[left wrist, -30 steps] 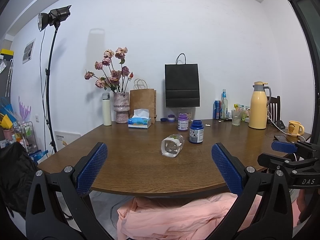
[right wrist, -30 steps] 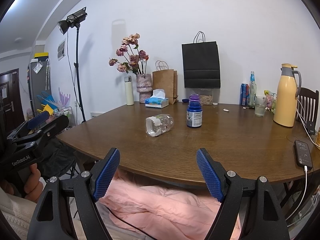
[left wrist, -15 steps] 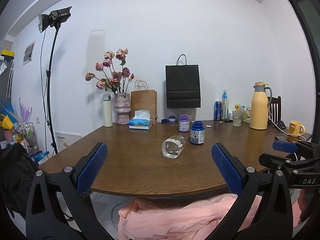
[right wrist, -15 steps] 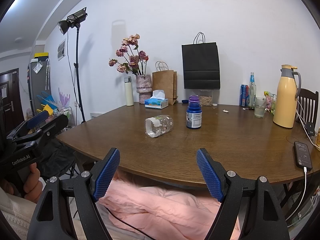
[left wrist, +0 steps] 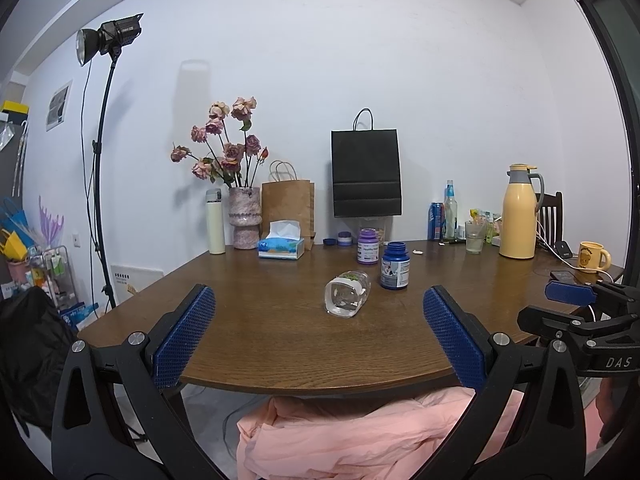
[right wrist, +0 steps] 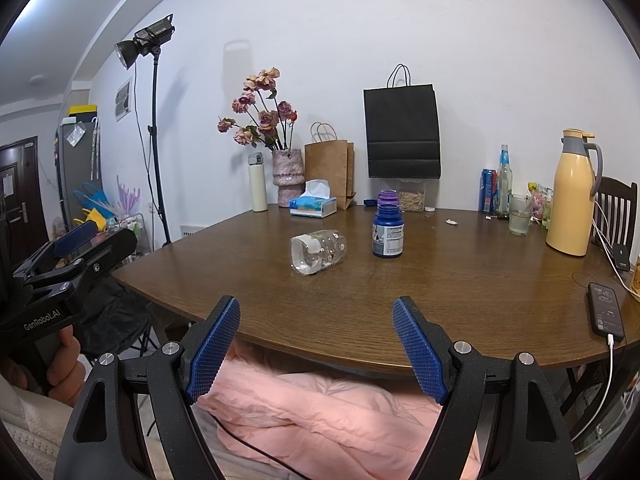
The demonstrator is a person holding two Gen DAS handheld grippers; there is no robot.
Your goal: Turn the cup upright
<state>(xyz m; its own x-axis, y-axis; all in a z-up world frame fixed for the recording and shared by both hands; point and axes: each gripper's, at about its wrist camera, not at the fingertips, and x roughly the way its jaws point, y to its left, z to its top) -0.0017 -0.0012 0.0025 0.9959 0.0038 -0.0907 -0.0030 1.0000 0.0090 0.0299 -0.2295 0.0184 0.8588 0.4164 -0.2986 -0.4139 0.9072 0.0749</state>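
A clear patterned plastic cup (left wrist: 347, 294) lies on its side near the middle of the brown wooden table (left wrist: 260, 320), its open mouth toward me; it also shows in the right wrist view (right wrist: 318, 251). My left gripper (left wrist: 319, 320) is open and empty, held in front of the table's near edge, short of the cup. My right gripper (right wrist: 316, 334) is open and empty, also in front of the near edge. Each gripper shows at the side of the other's view.
A dark blue bottle (right wrist: 388, 231) stands just right of the cup, a purple one (left wrist: 368, 247) behind it. A tissue box (left wrist: 281, 244), vase (left wrist: 244, 222), paper bags, yellow thermos (right wrist: 572, 196), glass (right wrist: 519, 214) and phone (right wrist: 606, 312) ring the table. Pink cloth (right wrist: 320, 412) lies below.
Both grippers have drifted very slightly; the scene shifts a little in both views. The cup has not moved and both jaws stay open.
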